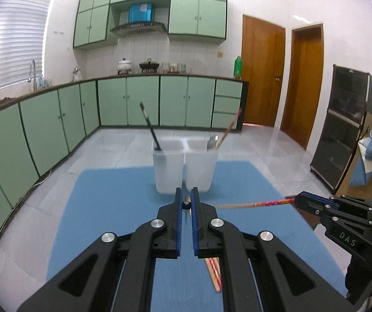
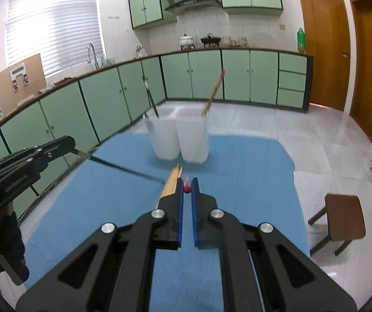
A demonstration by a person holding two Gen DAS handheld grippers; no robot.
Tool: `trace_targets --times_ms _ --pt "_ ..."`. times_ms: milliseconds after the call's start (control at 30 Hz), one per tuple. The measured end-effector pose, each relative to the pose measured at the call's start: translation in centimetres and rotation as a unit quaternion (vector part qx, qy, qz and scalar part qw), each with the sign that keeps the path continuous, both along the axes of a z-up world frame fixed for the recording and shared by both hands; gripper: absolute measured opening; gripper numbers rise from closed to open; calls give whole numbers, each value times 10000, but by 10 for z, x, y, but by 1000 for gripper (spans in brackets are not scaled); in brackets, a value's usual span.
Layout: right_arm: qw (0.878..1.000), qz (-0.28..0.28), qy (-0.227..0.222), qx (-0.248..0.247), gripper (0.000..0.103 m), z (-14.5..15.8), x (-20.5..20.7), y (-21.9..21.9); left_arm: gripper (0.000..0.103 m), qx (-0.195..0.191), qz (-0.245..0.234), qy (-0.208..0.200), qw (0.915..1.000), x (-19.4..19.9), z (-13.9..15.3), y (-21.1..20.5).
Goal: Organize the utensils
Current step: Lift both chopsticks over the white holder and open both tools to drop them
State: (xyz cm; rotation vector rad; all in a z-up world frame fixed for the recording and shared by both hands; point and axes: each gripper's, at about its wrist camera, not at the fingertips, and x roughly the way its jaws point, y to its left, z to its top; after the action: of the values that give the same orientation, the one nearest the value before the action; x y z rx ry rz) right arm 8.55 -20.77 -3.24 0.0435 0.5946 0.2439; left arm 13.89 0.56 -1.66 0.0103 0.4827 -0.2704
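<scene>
Chopsticks, one in each tool, both clamped at the thick end. The left tool [image 1: 186,202] grips a black chopstick [image 2: 123,167] and the right tool [image 2: 186,188] a red-patterned chopstick [image 1: 253,204], tips crossing toward each other. The two-compartment holder [image 1: 184,166] stands at twelve o'clock on the blue-matted bench [image 1: 113,208], holding a black stick left, a wooden one right. Spare wooden chopsticks [image 2: 173,179] lie between.
</scene>
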Motion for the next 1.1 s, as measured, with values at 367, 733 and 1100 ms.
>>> trace_targets --times_ms 367,733,1100 --pt "9984 384 -213 365 5 71 43 -4 6 -200 -191 -213 9994 35 39 -1" --pt "9961 454 -735 197 5 141 85 -2 6 -452 -283 -614 9967 70 85 0" --pt "9918 284 -1240 -111 5 193 139 1 6 -437 52 -1541 9871 137 152 -10"
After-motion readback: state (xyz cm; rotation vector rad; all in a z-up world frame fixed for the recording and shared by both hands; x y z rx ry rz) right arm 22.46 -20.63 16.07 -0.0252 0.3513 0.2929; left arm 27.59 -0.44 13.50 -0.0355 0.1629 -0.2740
